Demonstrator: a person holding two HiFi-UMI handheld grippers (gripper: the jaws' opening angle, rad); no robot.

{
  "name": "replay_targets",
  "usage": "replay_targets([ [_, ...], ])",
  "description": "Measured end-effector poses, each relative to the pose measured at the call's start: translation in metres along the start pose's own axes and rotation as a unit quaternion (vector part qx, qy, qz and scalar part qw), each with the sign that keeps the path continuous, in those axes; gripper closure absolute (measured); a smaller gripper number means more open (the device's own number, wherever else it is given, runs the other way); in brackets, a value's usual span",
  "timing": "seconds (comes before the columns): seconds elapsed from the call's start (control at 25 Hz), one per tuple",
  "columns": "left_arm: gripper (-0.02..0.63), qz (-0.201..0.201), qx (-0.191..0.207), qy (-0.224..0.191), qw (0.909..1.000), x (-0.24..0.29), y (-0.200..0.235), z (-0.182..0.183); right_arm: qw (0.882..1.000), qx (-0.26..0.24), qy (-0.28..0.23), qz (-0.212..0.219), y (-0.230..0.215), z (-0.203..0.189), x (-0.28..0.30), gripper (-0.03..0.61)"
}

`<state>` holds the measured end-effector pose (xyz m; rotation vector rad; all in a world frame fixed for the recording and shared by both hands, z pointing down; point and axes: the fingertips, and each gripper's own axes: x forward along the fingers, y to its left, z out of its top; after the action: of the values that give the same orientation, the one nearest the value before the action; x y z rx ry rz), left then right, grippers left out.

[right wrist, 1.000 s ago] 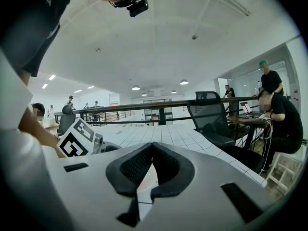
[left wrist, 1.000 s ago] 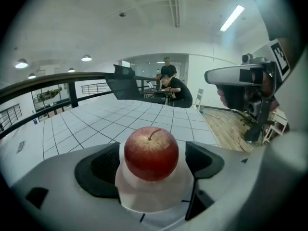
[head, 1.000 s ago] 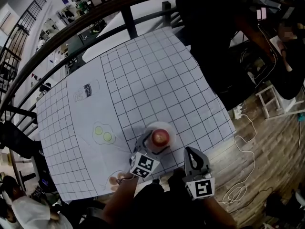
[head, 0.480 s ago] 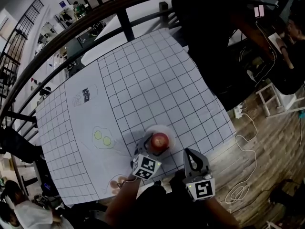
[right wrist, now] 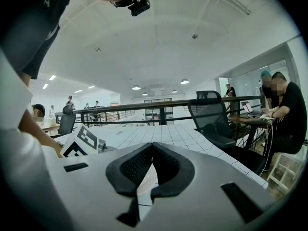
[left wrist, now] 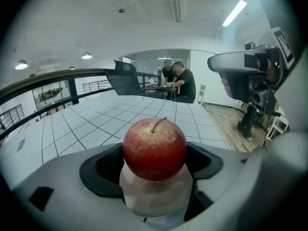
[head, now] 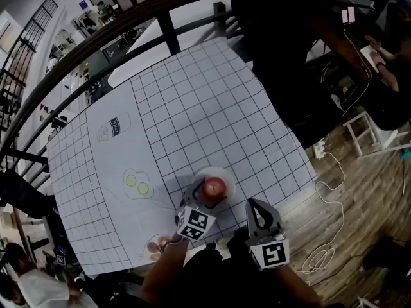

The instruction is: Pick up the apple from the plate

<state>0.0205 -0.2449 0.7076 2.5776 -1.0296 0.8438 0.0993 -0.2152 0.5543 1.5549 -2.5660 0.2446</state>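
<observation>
The left gripper (head: 204, 199) has its jaws closed on the sides of a red apple (left wrist: 154, 148), which sits on the white plate (head: 228, 179) at the near edge of the gridded table (head: 192, 108). Just beside it, the right gripper (right wrist: 153, 146) hangs with jaws together, holding nothing.

The right gripper (right wrist: 153, 147) fills the near foreground, its two black-padded jaws closed, far tips touching, with nothing held between them. Beyond it lies a white gridded table (right wrist: 168, 131), with a marker cube (right wrist: 83, 142) and a person's forearm (right wrist: 38, 131) at near left. Farther off, a black railing (right wrist: 159, 102) runs across, an office chair (right wrist: 211, 114) stands to the right, and people sit at a desk (right wrist: 250, 120) at far right.
</observation>
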Motion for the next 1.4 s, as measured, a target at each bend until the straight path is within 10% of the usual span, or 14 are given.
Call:
replay_targets([
  [1.4, 0.206, -0.024, 0.012, -0.111, 0.9935, -0.137, -0.014, 0.141, 0.995, -0.065, -0.059, -0.042, 0.034, 0.067, -0.031, 0.555],
])
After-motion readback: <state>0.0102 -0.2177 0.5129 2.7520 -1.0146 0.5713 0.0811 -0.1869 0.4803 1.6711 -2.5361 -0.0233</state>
